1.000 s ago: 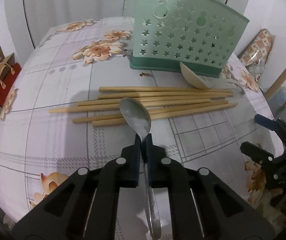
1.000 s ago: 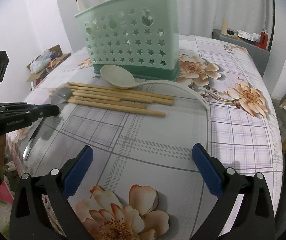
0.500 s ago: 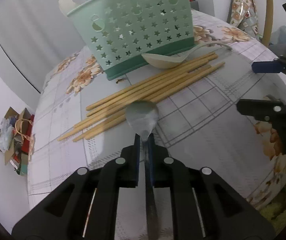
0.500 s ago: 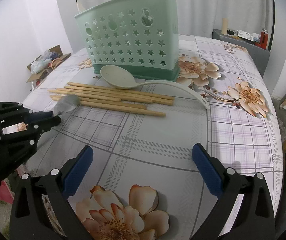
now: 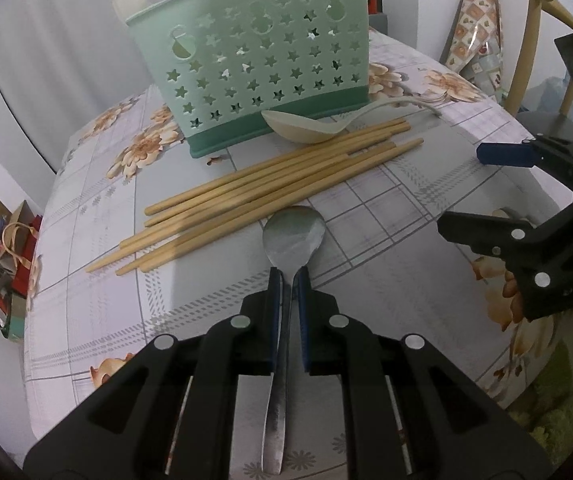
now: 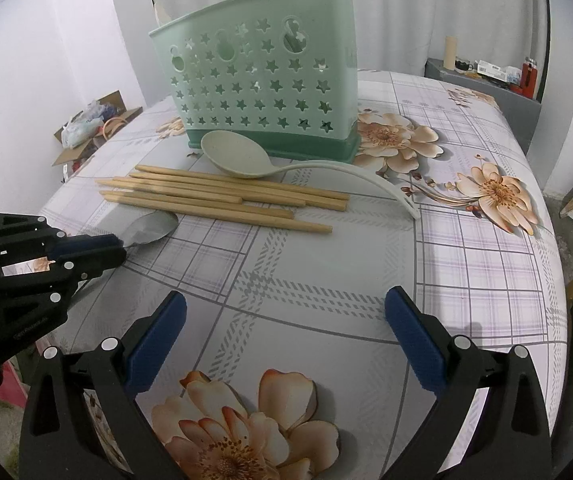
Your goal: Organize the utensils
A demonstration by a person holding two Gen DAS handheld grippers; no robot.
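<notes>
Near edge of the table (image 6: 466,280), left side: the metal spoon (image 5: 292,236) is pinched at its neck by the left gripper (image 5: 287,276), blue pads closed on it, bowl pointing far toward the chopsticks (image 5: 270,188), handle running back under the gripper. Whether the bowl is clear of the cloth or grazing it, can't tell.

Next, as I read it: lift clear of the chopsticks, carry to the green caddy (image 5: 262,76) at the far side, tip handle-down and drop through the open top. Grip is thin and close to the bowl, so the long handle may swing; go slow on the roll. Which compartment: can't see inside from here.

Right gripper (image 6: 284,340) sits near right, fingers spread wide, nothing between them.

Counts:
- metal spoon in hand: one; another stands in the caddy
- chopsticks on table: six
- cream ladle (image 6: 242,156) just in front of the caddy: one
- pale utensil tip poking out of the caddy's left end: one
- caddy: one
</notes>
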